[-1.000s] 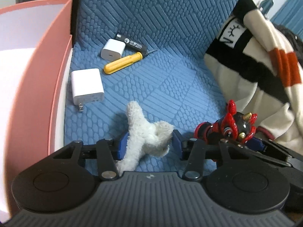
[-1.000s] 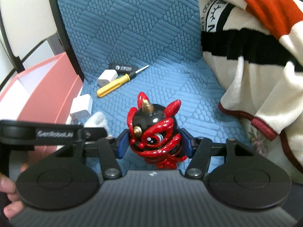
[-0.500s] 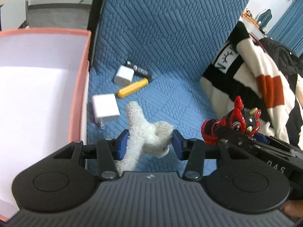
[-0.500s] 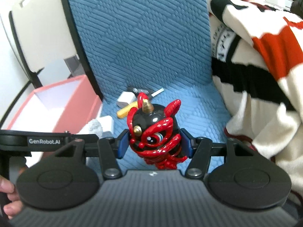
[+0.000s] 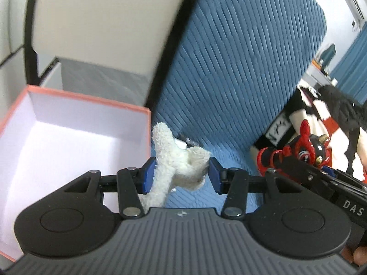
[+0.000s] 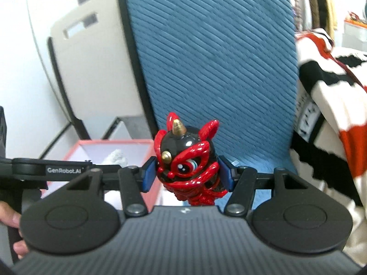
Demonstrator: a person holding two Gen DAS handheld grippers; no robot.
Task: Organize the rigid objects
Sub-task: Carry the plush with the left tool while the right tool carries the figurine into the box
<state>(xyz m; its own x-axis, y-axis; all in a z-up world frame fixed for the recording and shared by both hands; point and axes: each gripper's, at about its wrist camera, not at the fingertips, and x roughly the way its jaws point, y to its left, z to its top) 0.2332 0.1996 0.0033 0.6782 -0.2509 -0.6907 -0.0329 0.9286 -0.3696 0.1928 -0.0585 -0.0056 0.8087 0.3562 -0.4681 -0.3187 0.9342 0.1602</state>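
My left gripper is shut on a white fuzzy plush piece and holds it in the air beside the right wall of the pink box. My right gripper is shut on a red and black horned figurine, upright between the blue pads. The figurine also shows in the left wrist view, to the right of my left gripper. The pink box also shows in the right wrist view, low on the left, with the plush above it.
The blue quilted chair back fills the middle of both views. A striped cream, black and red blanket lies on the right. A beige folding chair stands behind the box. A small part of the chargers peeks behind the plush.
Both grippers have risen and tilted up with their objects. The seat with the chargers and screwdriver has dropped out of view. The pink box's inside now shows more from above.
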